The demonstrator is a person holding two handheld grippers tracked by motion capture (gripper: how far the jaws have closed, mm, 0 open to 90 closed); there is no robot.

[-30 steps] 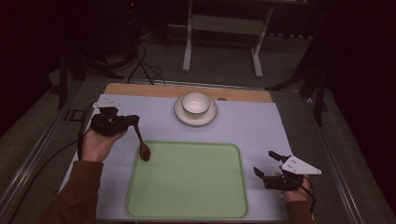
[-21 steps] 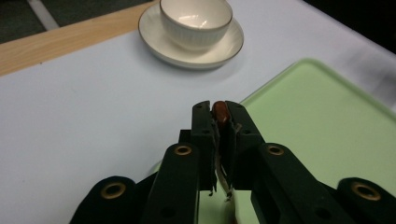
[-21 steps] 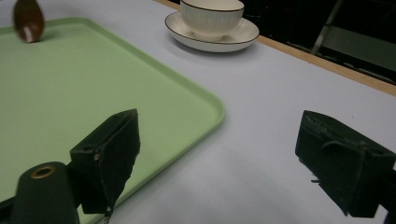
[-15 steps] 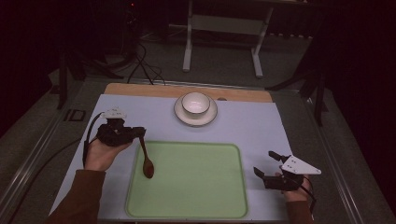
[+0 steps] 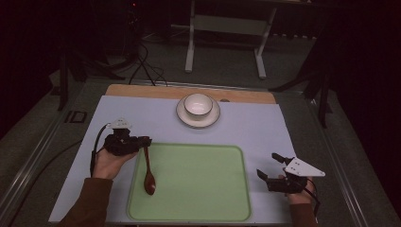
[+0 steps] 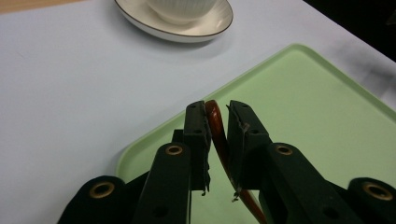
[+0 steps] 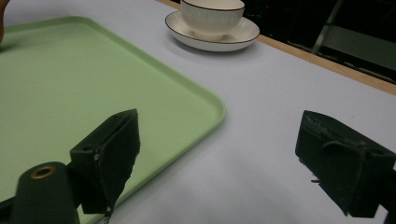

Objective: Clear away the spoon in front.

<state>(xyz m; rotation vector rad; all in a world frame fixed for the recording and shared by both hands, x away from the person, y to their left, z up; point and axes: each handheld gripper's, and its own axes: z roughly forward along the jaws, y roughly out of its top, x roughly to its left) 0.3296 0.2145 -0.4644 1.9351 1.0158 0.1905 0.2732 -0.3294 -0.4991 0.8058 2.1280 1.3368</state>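
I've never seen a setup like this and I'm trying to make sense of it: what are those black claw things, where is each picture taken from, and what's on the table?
There is no robot here. A person holds a two-jaw gripper in each hand. The high view looks down on the table from above the person's side; the other two pictures come from cameras riding on each gripper, looking along its black jaws.

On the table lie a green tray and, farther off, a white cup on a saucer.

The left gripper is shut on the handle of a brown wooden spoon, whose bowl is over the tray's left part. The right gripper is open and holds nothing, beside the tray's right edge.
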